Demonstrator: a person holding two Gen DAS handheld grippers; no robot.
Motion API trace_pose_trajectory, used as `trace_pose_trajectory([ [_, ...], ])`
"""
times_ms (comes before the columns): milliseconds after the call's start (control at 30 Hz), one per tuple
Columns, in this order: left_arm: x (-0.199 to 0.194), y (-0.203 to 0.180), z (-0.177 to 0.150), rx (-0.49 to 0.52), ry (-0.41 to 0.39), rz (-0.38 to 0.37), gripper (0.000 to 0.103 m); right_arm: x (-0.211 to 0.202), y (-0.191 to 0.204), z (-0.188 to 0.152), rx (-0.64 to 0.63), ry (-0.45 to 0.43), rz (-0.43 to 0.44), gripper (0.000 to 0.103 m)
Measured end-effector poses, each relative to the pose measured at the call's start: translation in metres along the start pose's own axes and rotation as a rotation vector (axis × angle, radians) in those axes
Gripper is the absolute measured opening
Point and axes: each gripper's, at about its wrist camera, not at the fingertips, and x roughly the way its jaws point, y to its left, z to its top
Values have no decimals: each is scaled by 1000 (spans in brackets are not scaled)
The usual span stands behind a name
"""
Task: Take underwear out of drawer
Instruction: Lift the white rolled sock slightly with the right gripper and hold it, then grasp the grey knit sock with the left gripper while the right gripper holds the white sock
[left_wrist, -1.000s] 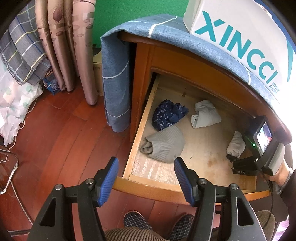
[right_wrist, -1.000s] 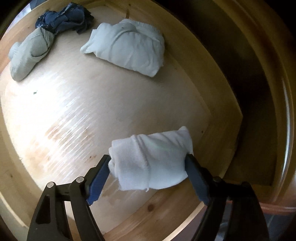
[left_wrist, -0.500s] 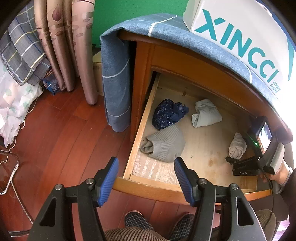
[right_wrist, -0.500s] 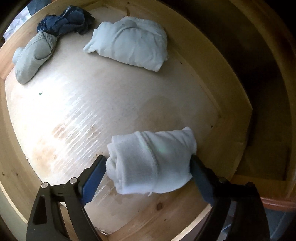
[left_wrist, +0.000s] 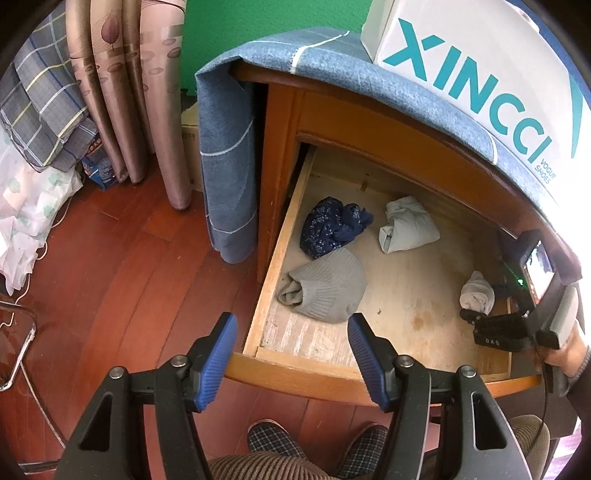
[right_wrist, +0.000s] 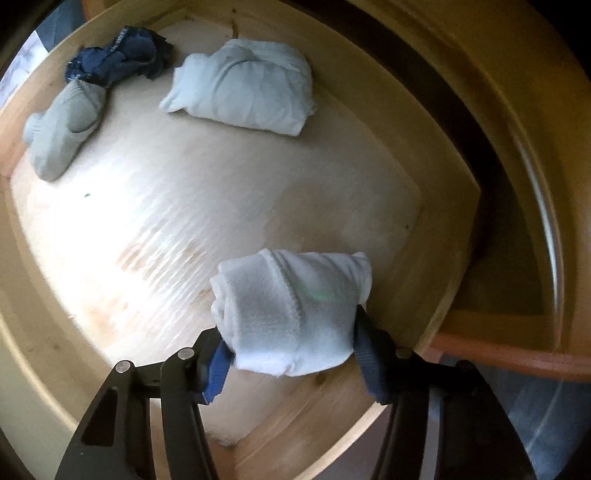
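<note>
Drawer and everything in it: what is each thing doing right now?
Drawer: pulled open.
White roll: squeezed between the right gripper's fingers, which have just closed on it.
Left gripper: open, empty, above the drawer's front edge.
Blue bundle: crumpled, lying loose.
Grey bundle: rolled, lying loose.
Pale bundle: folded, lying loose.

The rolled white cloth bundle is covering the blue pads of the right gripper, so pad contact is largely hiding. The wooden drawer back edge is disappearing under the cabinet. Motion blur is smearing the drawer floor. The white lettered shoe box is being cut off at the picture's upper right.
</note>
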Motion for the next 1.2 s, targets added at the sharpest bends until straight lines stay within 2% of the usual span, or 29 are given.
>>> trace_pose_trajectory([
  [100,-1,-3,-1,9,-5,-3,64,-12,7,-4,-17,15,-17,55],
  [167,-1,-5,-1,21,-3,-6,64,-16,9,-6,10,50,19,55],
  [300,-2,-8,-1,37,-1,-11,64,-33,20,-12,23,48,26,55],
  [433,-5,-12,-1,60,-13,-34,64,-54,13,-22,217,25,142,55],
  [533,-7,-19,3,114,-3,-78,64,-64,5,-33,365,8,232,55],
  [767,-1,-39,11,331,41,-60,64,-98,8,-61,518,-70,194,55],
  [900,14,-41,18,394,90,-81,64,-110,6,-72,585,-124,171,55],
  [933,21,-42,21,407,117,-89,64,-99,3,-73,590,-131,171,55],
  [1033,38,-47,25,443,172,-110,64,-104,5,-75,582,-149,153,55],
  [1100,49,-54,27,500,191,-95,64,-102,9,-74,565,-139,135,55],
  [1200,65,-62,31,534,228,-79,64,-96,10,-72,560,-127,143,55],
])
